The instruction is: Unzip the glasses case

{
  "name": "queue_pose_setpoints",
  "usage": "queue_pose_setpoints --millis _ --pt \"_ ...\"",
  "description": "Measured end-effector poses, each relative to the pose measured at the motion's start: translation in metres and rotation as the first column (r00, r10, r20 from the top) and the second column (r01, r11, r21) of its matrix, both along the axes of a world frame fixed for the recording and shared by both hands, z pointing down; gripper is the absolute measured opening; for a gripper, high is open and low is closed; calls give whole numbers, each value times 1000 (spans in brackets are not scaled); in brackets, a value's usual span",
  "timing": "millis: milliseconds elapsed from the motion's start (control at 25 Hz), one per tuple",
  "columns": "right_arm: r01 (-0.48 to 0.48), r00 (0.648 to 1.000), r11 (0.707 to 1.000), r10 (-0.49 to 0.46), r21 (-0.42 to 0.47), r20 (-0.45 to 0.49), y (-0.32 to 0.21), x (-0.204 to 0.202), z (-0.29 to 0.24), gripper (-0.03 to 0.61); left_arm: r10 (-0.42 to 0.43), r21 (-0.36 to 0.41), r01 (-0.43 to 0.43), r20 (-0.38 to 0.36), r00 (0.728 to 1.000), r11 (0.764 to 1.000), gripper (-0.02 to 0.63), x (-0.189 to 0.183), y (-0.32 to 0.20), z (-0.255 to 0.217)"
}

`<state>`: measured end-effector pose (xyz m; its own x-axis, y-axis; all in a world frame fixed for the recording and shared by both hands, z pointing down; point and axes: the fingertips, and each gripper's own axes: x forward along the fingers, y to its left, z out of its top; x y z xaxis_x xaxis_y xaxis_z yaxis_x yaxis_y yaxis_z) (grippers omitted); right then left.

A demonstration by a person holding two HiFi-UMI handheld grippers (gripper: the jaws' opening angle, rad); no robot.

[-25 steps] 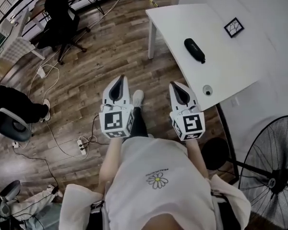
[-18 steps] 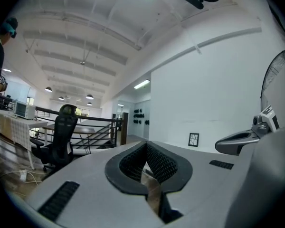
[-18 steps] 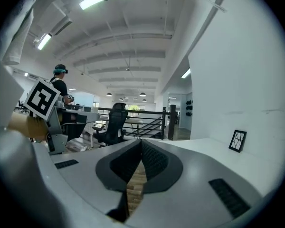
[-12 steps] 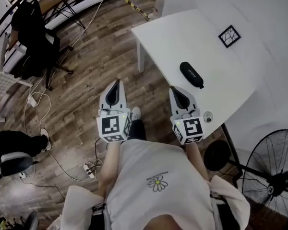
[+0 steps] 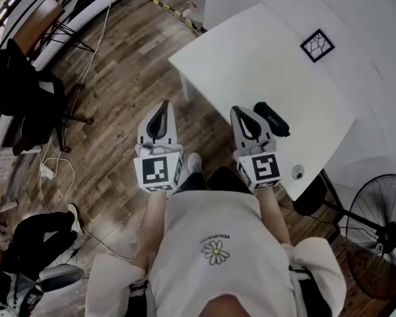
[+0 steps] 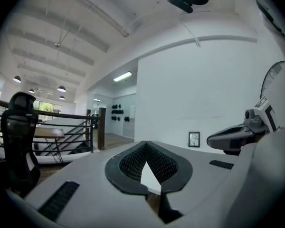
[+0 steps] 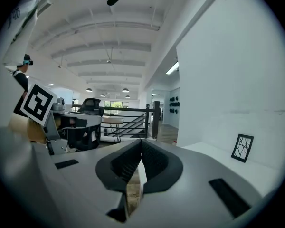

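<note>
Shut grippers at a white table [image 5: 251,58]
It stands on a wood floor [image 5: 112,91], the black case [image 5: 272,119] near its front edge. Left gripper [image 5: 163,105] and right gripper [image 5: 238,110] are both closed, empty. The table is nearer than a second ago; the right gripper is now just beside the case.

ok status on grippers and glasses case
Left hand-held gripper shut, empty. Right hand-held gripper shut, empty. Glasses case on white table, not held. Nothing in the way.

Open tabletop [image 5: 251,61] surrounds the glasses case [image 5: 272,119]; fan [image 5: 391,233] stands at right.
</note>
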<state>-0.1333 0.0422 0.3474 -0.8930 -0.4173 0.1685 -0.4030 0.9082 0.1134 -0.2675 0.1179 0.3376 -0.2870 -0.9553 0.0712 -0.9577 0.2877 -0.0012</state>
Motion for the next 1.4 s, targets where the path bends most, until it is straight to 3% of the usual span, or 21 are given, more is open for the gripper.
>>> queue_pose_setpoints --millis 160,560,840,960,1200,1400 --pt "-27 1000 1000 27 7 7 -13 -9 1 6 70 11 -70 -2 998 997 15 -2 -22 -1" --pt "-76 997 997 75 19 34 -44 14 -7 6 139 33 -139 5 990 990 15 28 -61 -9" --pt "-106 993 994 106 3 58 -62 54 -4 8 178 44 -179 10 984 983 15 67 -92 -13" --pt "-154 985 987 157 -42 70 -72 82 9 6 219 62 -221 30 975 973 15 91 -106 -12" --pt "-323 942 945 326 -56 75 -102 139 13 8 372 62 -374 38 927 925 15 136 -154 -9" --pt "-506 859 862 506 -15 74 -130 182 5 6 540 92 -540 26 841 837 15 172 -206 -15"
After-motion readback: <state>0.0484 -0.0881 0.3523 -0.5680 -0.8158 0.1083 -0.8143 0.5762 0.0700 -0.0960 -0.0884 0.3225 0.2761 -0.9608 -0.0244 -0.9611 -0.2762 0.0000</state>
